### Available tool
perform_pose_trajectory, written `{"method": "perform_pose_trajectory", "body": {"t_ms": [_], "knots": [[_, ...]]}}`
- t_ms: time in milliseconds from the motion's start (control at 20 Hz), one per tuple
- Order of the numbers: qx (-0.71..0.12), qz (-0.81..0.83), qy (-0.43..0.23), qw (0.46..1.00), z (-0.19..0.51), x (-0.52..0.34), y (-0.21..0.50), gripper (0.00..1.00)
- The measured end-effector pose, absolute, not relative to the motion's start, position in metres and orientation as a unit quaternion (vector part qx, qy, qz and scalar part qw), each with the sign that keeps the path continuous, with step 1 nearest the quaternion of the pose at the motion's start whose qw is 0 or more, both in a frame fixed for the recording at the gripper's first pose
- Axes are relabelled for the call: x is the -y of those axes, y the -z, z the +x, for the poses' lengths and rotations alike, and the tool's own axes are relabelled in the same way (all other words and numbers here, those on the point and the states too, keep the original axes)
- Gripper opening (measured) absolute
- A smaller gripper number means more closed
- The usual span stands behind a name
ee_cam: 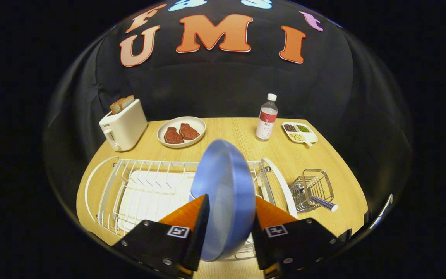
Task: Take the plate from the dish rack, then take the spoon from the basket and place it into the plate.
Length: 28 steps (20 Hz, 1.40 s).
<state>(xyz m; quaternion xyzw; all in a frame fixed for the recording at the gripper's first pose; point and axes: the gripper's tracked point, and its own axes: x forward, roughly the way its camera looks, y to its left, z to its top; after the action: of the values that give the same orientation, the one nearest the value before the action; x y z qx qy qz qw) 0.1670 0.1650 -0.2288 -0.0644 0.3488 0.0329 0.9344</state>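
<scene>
The tool (229, 217) clamps the blue plate (225, 186) on edge above the dish rack (145, 186); stiff, smooth, probably slippery, so grip the rim firmly.

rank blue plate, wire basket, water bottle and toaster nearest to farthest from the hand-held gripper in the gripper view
1. Blue plate, clamped on edge in the hand-held gripper.
2. Wire basket, just beyond, right of the rack.
3. Water bottle and toaster, far corners; too close to call.
</scene>
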Motion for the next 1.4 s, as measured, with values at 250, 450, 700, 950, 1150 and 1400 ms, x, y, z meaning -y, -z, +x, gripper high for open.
{"method": "perform_pose_trajectory", "body": {"t_ms": [250,450,700,950,1150,1400], "knots": [[-0.348,-0.038,0.001,0.937,0.173,-0.160,0.218,0.25],[-0.314,-0.087,0.007,0.946,0.181,-0.157,0.196,0.24],[-0.289,-0.079,-0.002,0.954,0.178,-0.155,0.168,0.24],[-0.283,-0.027,-0.019,0.959,0.152,-0.138,0.148,0.24],[-0.283,0.031,-0.036,0.958,0.119,-0.117,0.139,0.24],[-0.308,0.145,-0.062,0.938,0.060,-0.096,0.155,0.24]]}}
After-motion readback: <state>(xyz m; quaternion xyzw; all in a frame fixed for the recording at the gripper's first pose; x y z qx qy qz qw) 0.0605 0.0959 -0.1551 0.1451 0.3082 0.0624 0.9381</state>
